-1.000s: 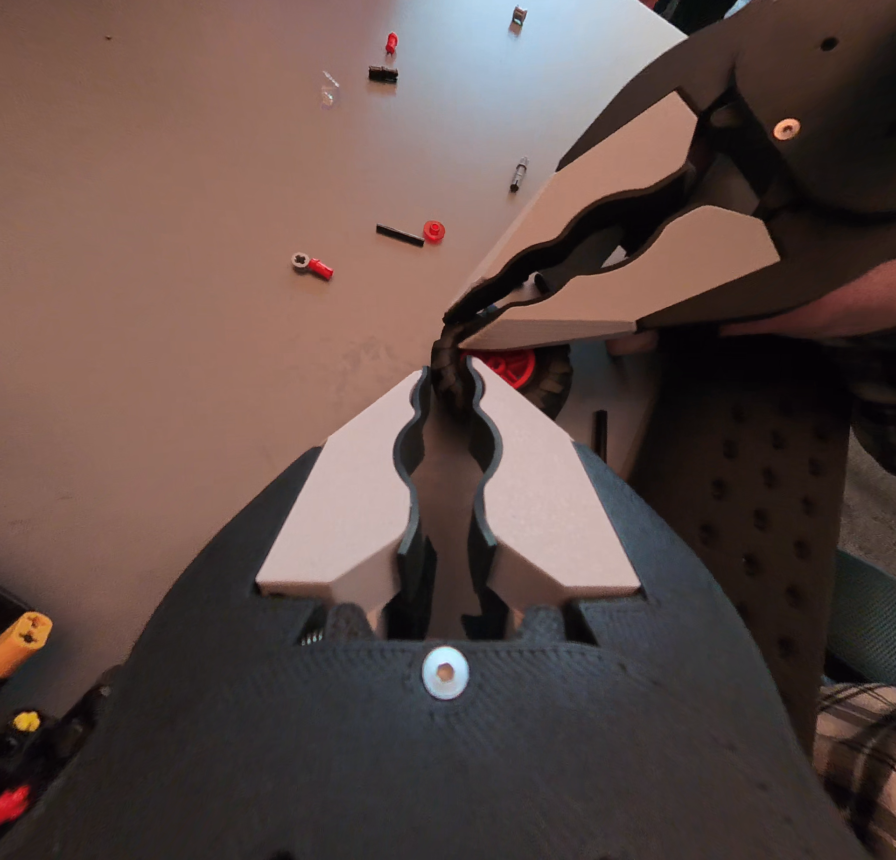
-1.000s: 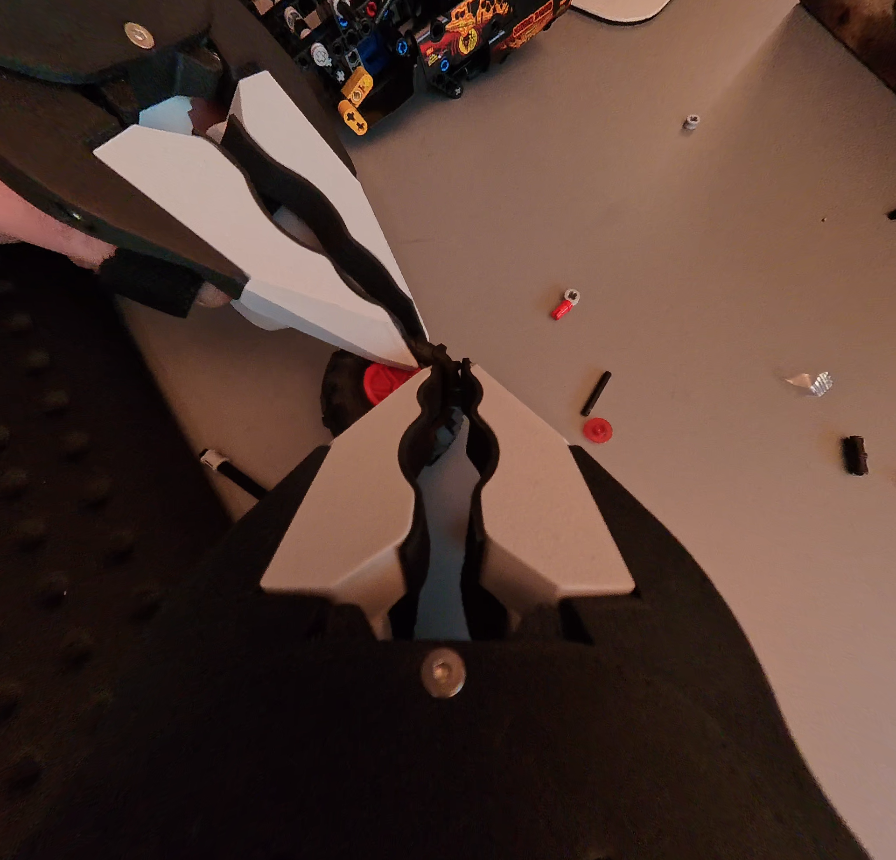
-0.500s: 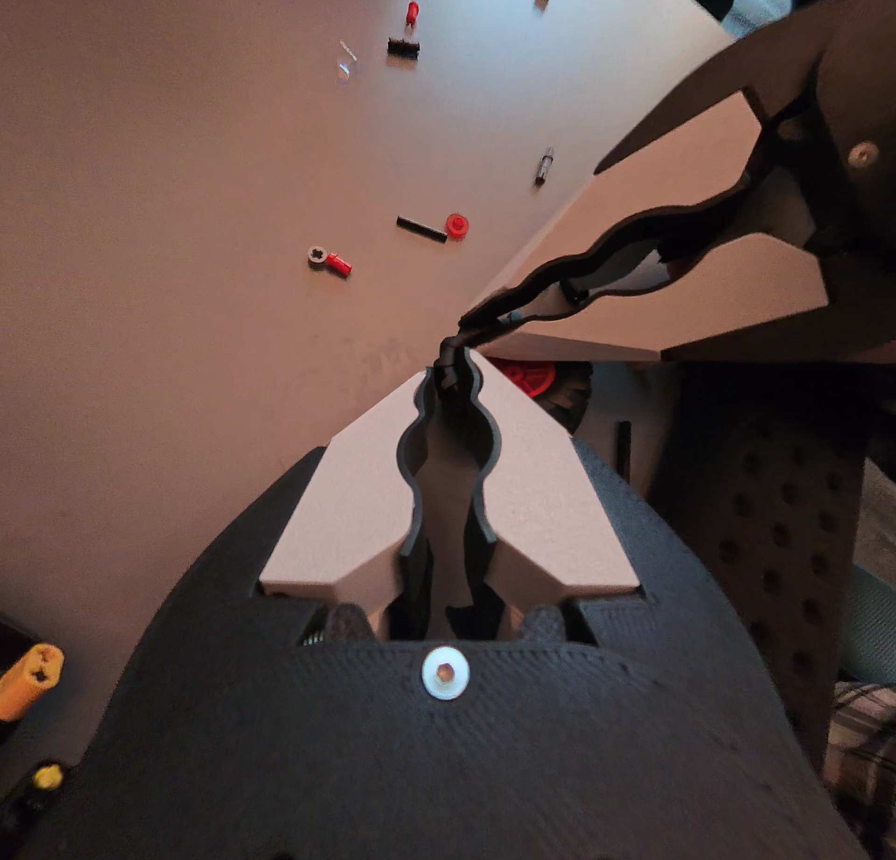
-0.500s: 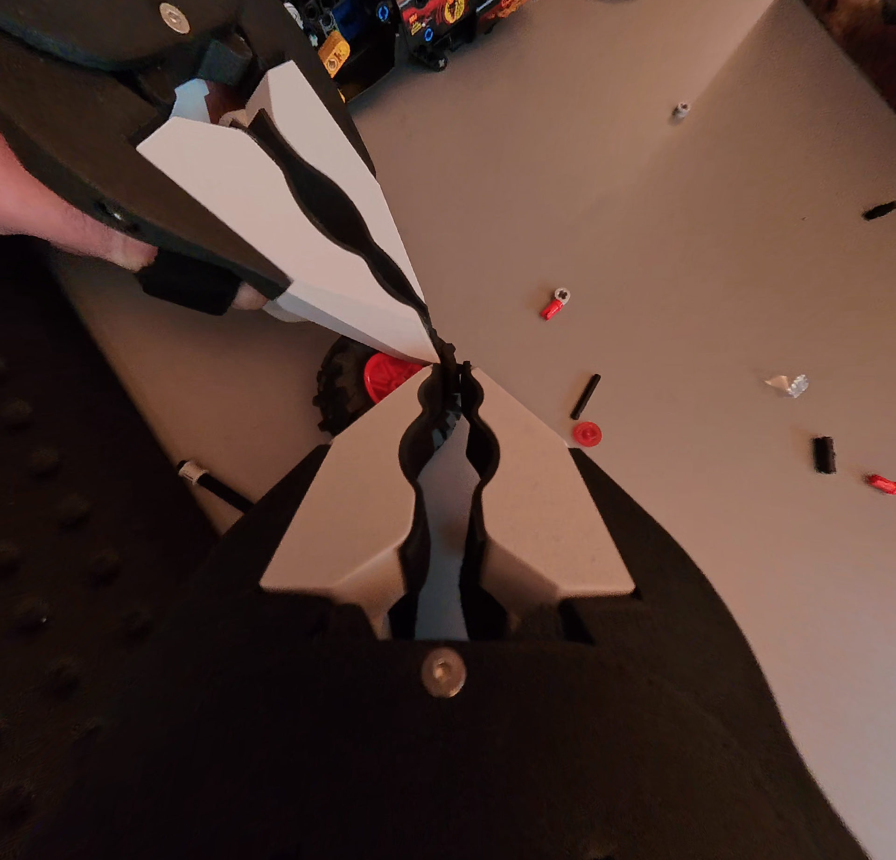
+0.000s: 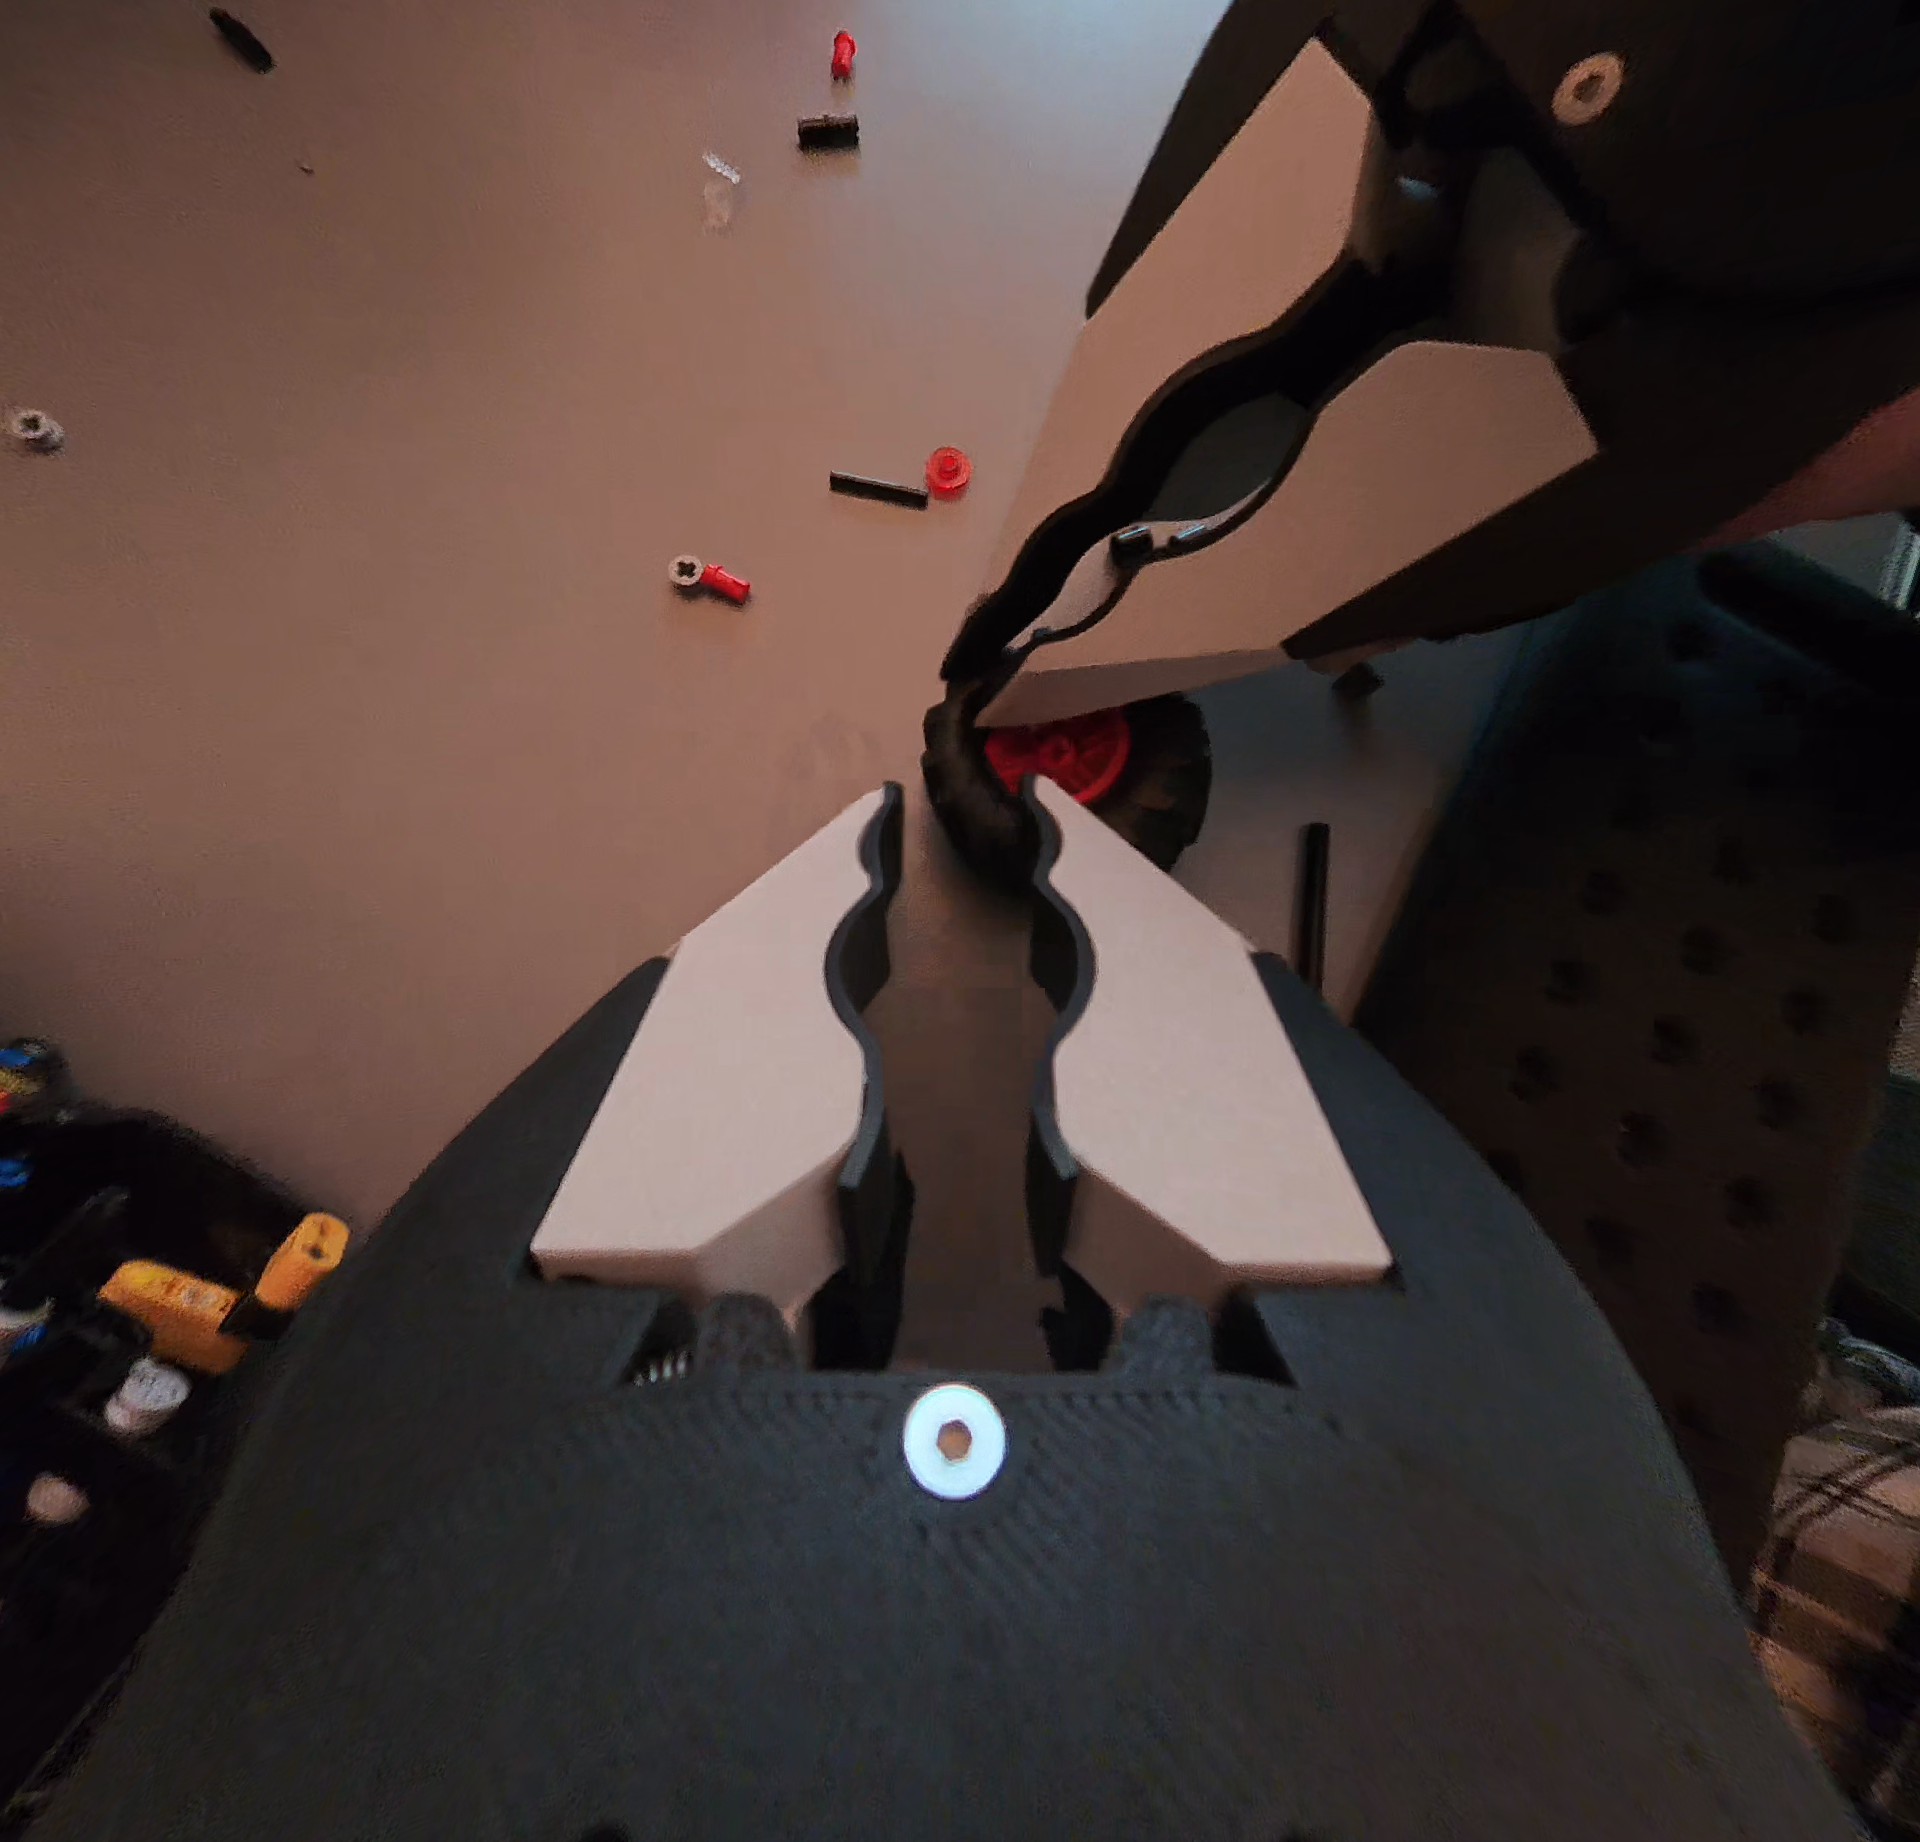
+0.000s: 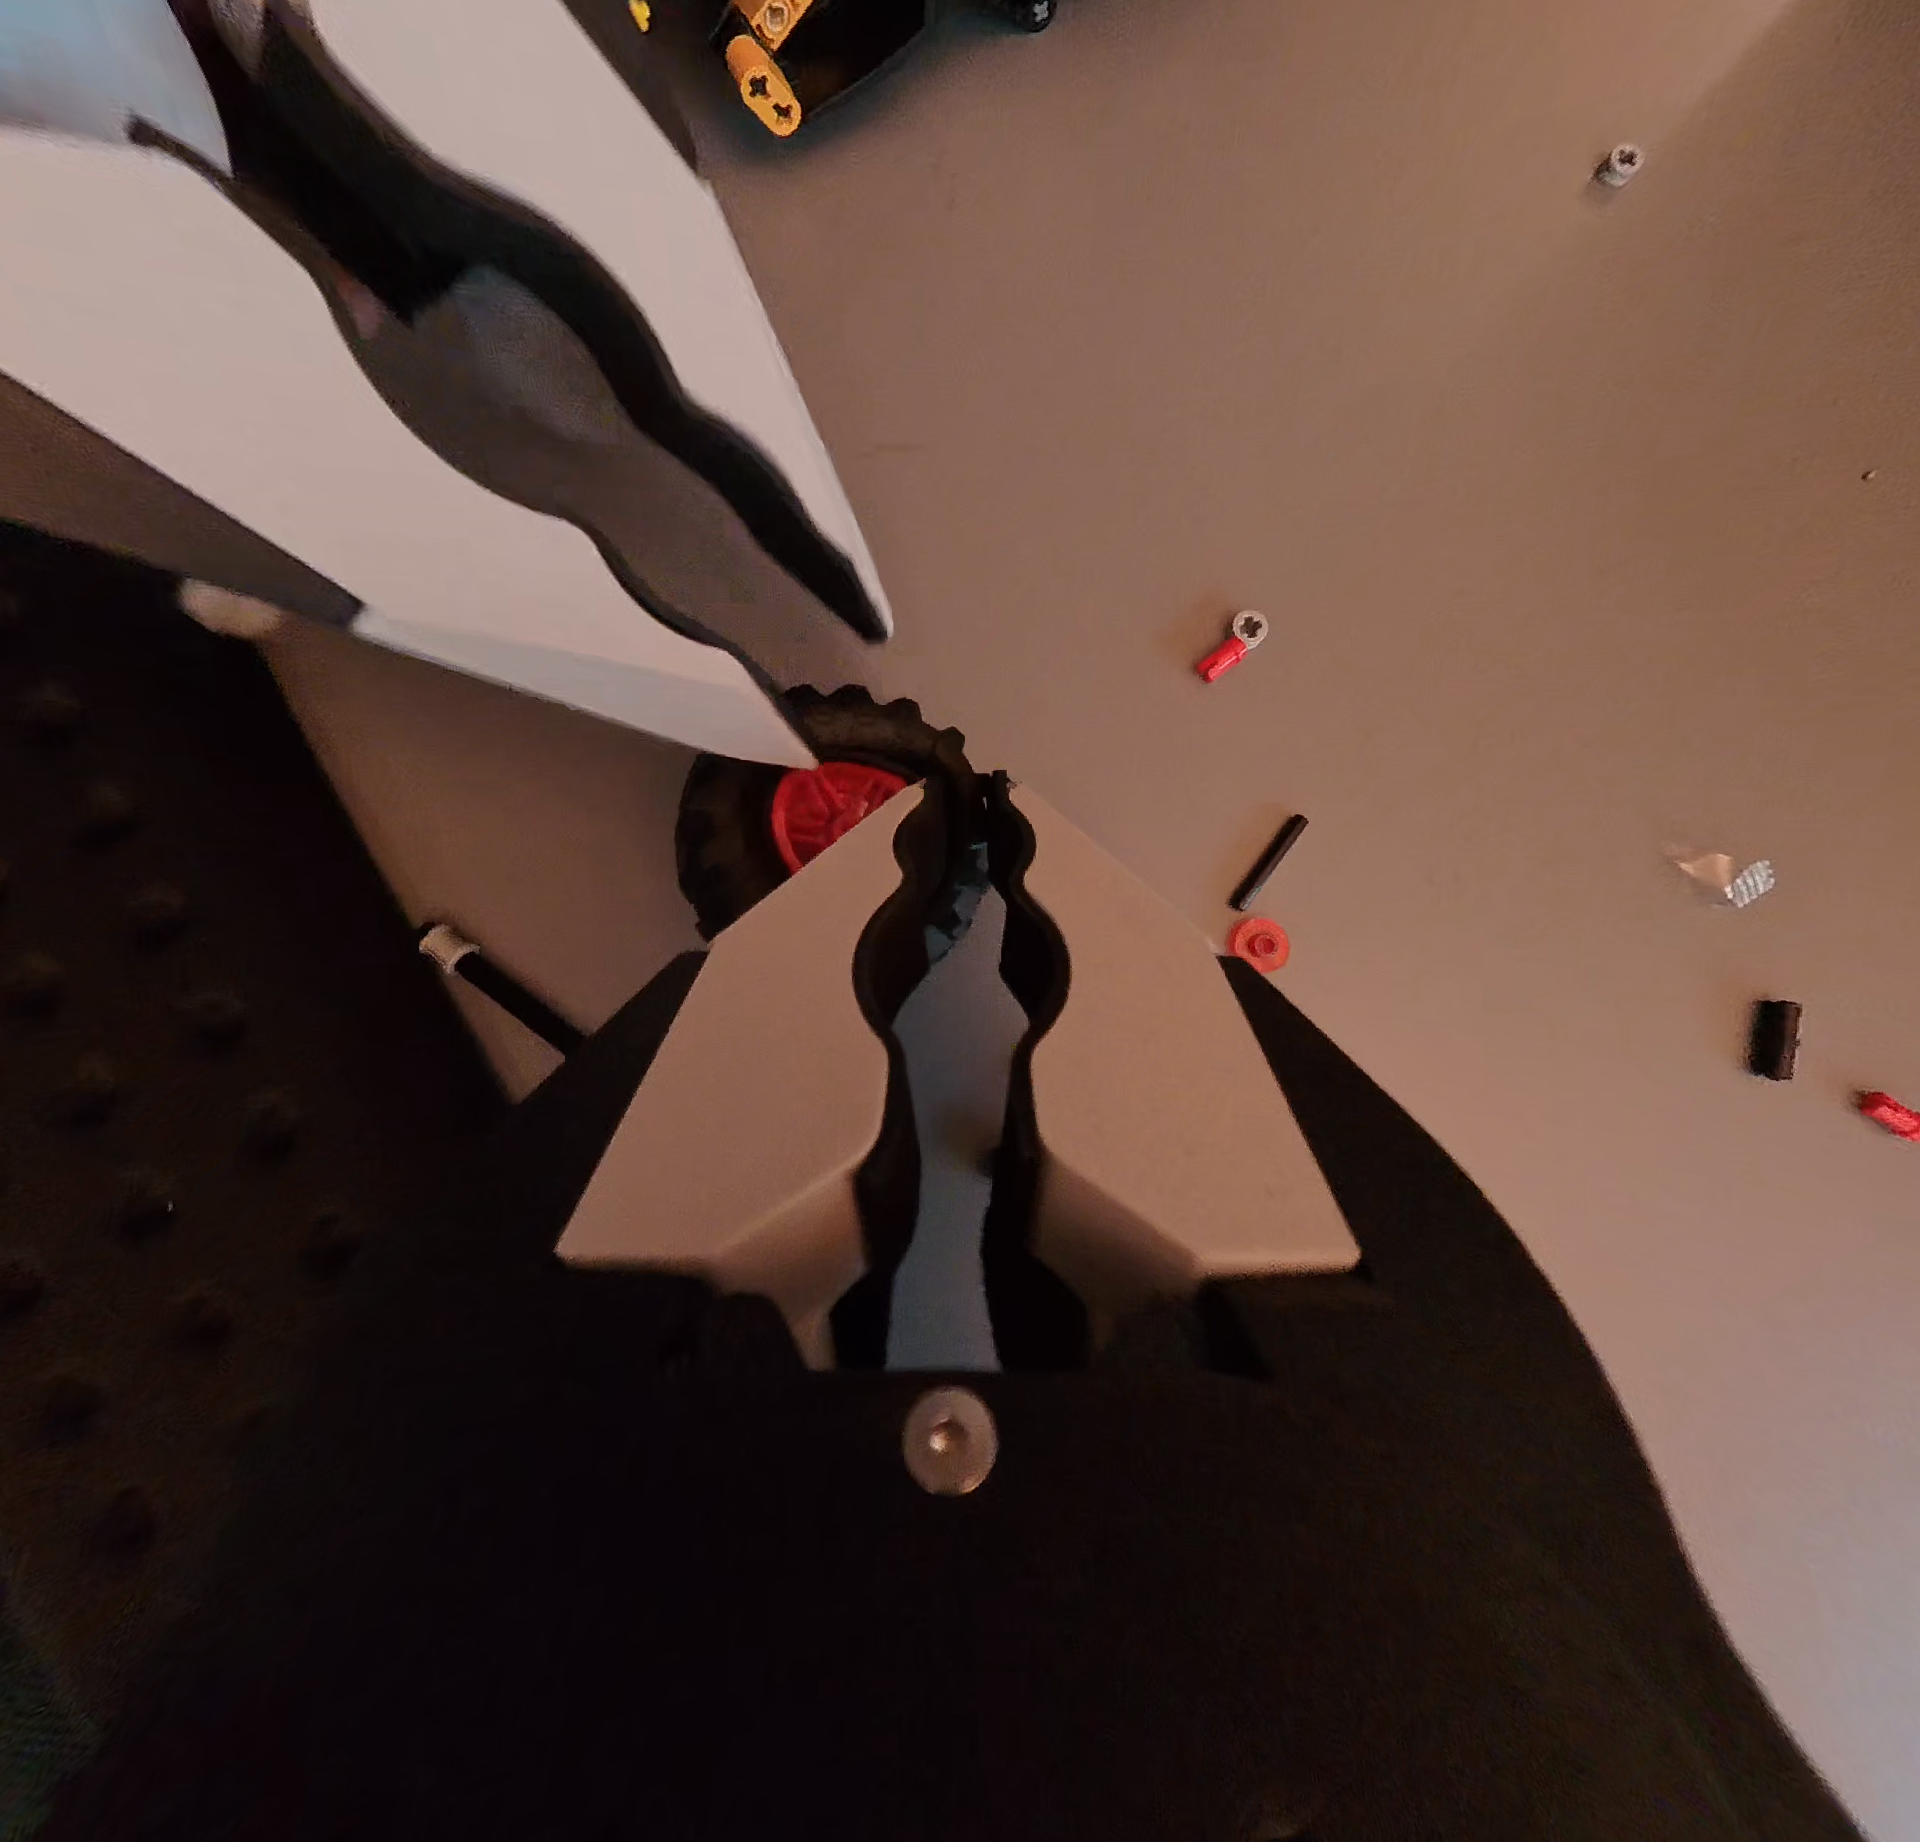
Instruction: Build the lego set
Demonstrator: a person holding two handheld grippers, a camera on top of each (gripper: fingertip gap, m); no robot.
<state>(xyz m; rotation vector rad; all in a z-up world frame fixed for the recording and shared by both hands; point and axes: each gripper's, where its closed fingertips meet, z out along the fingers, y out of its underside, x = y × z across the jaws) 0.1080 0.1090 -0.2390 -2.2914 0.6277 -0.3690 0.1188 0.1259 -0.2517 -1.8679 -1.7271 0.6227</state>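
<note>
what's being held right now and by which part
The right gripper pinches a black rubber tyre by its rim; the left gripper has opened and no longer clamps it.

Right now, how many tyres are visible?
2. One bare tyre pinched in the right gripper; a fitted tyre rings the red hub on the table. More may be hidden.

Both wrist cameras are looking down along their fingers, close above the red-hubbed wheel [image 5: 1081, 753] [image 6: 821, 805], facing it from opposite sides and sharing it plus the loose pieces beyond.
</note>
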